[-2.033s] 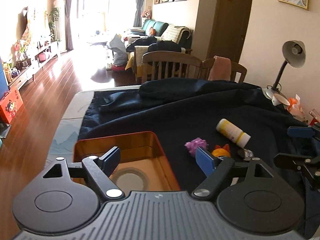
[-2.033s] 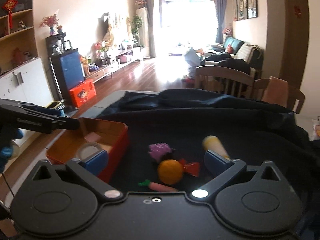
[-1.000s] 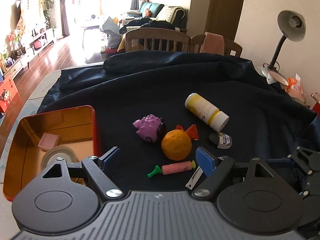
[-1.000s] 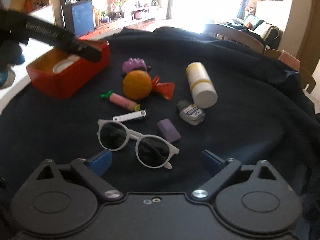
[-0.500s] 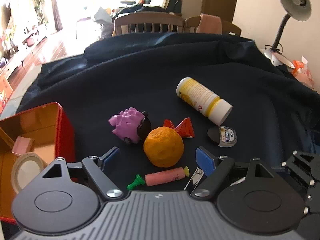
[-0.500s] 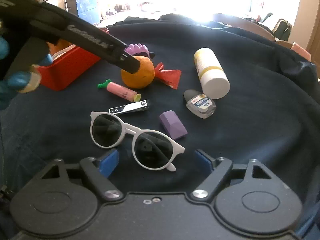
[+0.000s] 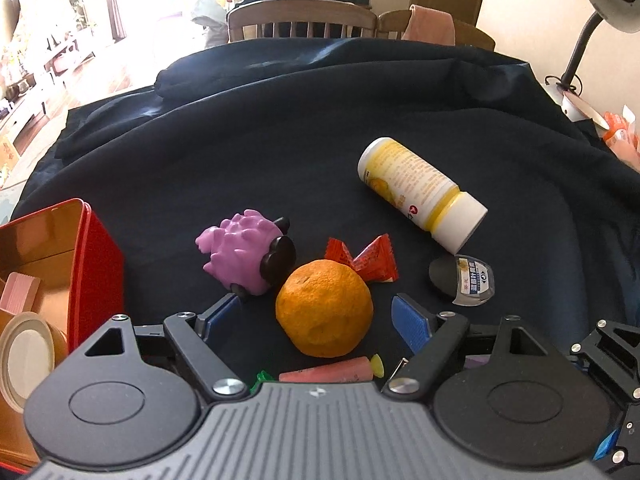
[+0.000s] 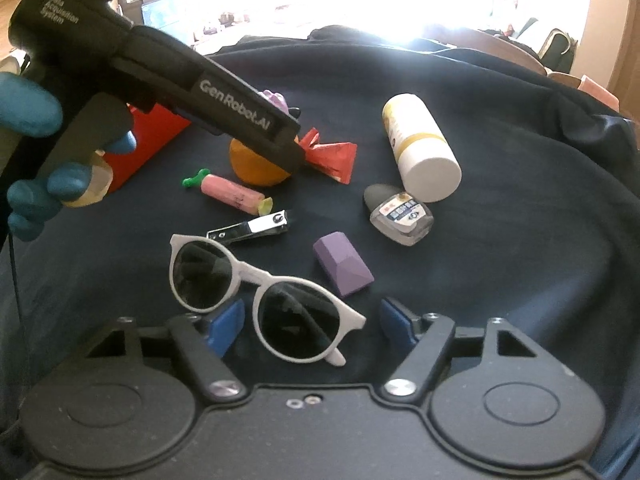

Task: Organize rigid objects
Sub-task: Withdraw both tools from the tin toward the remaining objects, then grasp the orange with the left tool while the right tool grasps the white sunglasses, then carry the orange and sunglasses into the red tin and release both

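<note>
Tin (image 7: 96,248) holds only tape roll (image 7: 24,350) and pink block (image 7: 18,296); orange (image 7: 324,312), sunglasses (image 8: 256,288) remain on tabletop (image 7: 320,128). Left tongs (image 7: 316,316) agape astride orange, untouched; right tongs (image 8: 312,324) closing round sunglasses, no contact

A dark blue cloth (image 7: 280,128) covers the worktop. Between the left tongs (image 7: 320,320) lies an orange (image 7: 324,312); just beyond it sit a purple toy (image 7: 240,256) and a red wrapped sweet (image 7: 368,260). A yellow bottle (image 7: 420,192) lies on its side farther right, a small flat vial (image 7: 464,284) near its cap. A red tin (image 7: 96,264) stands left of those tongs. White sunglasses (image 8: 256,292) lie between the closing right tongs (image 8: 308,324), untouched; a purple block (image 8: 344,264), nail clippers (image 8: 252,226) and a pink carrot toy (image 8: 228,192) lie just beyond.
</note>
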Motion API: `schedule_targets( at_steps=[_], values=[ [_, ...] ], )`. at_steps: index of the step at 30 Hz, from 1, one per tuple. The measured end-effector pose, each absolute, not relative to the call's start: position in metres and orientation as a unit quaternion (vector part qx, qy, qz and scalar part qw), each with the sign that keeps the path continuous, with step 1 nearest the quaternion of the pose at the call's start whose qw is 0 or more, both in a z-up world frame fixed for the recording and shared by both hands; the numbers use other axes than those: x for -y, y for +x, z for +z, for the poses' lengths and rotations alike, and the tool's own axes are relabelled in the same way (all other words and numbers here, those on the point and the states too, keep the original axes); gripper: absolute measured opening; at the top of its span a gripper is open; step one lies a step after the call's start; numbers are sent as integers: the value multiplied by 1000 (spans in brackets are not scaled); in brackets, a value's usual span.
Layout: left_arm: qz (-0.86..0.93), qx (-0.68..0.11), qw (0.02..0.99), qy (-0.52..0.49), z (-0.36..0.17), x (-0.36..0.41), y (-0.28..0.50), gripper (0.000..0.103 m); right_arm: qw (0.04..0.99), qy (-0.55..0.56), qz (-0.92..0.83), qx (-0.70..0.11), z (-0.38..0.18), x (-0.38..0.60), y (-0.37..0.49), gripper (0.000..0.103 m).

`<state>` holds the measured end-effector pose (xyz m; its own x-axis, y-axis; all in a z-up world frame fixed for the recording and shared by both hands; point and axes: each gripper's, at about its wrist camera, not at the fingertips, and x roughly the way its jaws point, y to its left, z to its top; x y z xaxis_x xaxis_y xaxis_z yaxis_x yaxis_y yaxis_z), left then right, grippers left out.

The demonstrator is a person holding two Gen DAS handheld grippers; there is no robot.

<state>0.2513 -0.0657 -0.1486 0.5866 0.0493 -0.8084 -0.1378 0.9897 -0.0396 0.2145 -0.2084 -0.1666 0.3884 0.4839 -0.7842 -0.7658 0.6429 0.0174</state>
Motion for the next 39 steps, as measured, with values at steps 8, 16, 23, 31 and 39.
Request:
schedule_targets(
  at_steps=[8, 16, 23, 31, 39],
  values=[
    [48, -454, 888, -51, -151, 65, 255, 82, 822, -170, 371, -399, -164, 213, 214, 60],
    [40, -458, 887, -52, -150, 65, 255, 55, 825, -170, 365, -398, -164, 211, 212, 58],
    [37, -460, 886, -53, -149, 64, 250, 54, 832, -161, 360, -390, -159, 216, 208, 57],
    [51, -474, 876, -69, -146, 58, 230, 54, 843, -139, 351, -383, -149, 229, 204, 57],
    [60, -468, 877, -91, -133, 46, 202, 54, 855, -119, 341, -371, -130, 241, 196, 57]
  ],
)
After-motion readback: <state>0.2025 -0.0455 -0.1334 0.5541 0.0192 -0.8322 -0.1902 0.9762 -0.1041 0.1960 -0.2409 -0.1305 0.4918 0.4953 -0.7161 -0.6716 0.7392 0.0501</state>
